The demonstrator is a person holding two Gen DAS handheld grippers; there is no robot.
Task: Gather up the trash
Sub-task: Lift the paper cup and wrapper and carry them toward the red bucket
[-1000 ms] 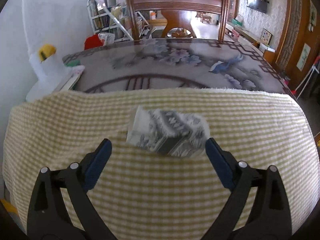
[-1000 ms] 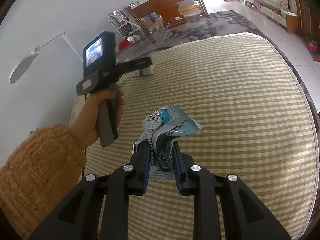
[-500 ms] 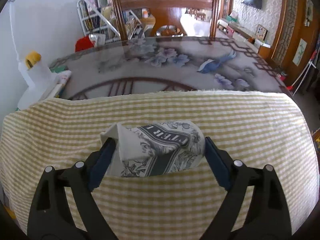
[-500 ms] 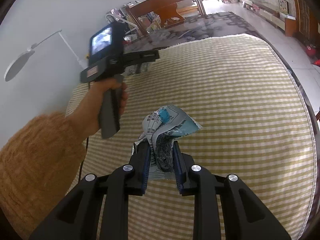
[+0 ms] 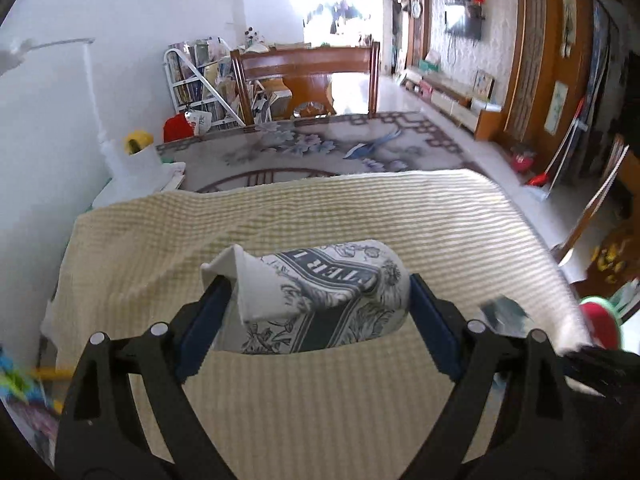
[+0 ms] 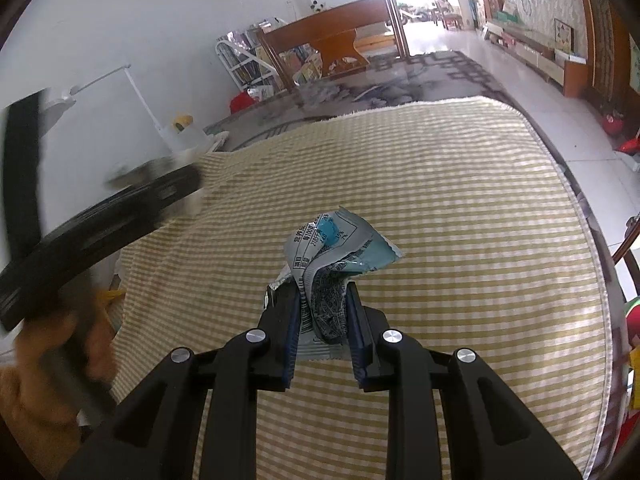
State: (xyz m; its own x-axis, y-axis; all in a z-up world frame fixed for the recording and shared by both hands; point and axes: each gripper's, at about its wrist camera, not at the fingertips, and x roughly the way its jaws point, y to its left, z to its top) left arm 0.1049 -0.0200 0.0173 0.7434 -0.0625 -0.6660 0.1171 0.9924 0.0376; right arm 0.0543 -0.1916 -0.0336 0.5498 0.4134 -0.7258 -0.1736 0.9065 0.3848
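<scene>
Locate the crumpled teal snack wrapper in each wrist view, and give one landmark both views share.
Left wrist: the crumpled teal snack wrapper is a blurred patch at lower right, over the checked cloth's edge.
Right wrist: centre frame, pinched in the right tool.
Shared landmark: the wooden chair behind the table.

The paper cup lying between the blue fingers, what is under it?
Under the paper cup in the left gripper lies the yellow checked cloth. What the cloth covers there is hidden.
</scene>
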